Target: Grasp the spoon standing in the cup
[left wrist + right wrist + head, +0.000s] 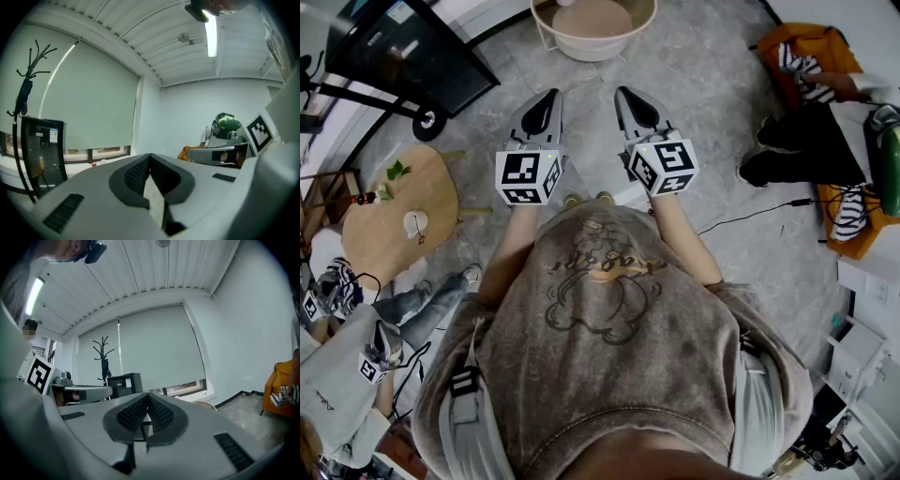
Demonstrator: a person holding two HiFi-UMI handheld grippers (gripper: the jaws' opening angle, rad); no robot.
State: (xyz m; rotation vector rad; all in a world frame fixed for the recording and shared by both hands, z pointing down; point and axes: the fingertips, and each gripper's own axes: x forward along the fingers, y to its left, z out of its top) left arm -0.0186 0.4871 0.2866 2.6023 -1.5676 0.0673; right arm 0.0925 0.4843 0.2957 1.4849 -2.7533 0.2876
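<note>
I see no spoon in any view. A small white object (415,223), perhaps the cup, sits on a round wooden table (431,187) at the left, too small to tell. My left gripper (542,101) and right gripper (630,98) are held side by side in front of the chest, well away from that table. Both point forward over the grey floor. In the left gripper view the left gripper (150,157) has its jaws closed together with nothing between them. In the right gripper view the right gripper (146,397) is shut and empty too.
A round pale tub on a wire frame (593,28) stands straight ahead. An orange chair (811,52) with striped cloth is at the right, and a black cable (750,214) runs on the floor. A seated person's legs (422,305) are at the left. A coat rack (28,79) stands by the window.
</note>
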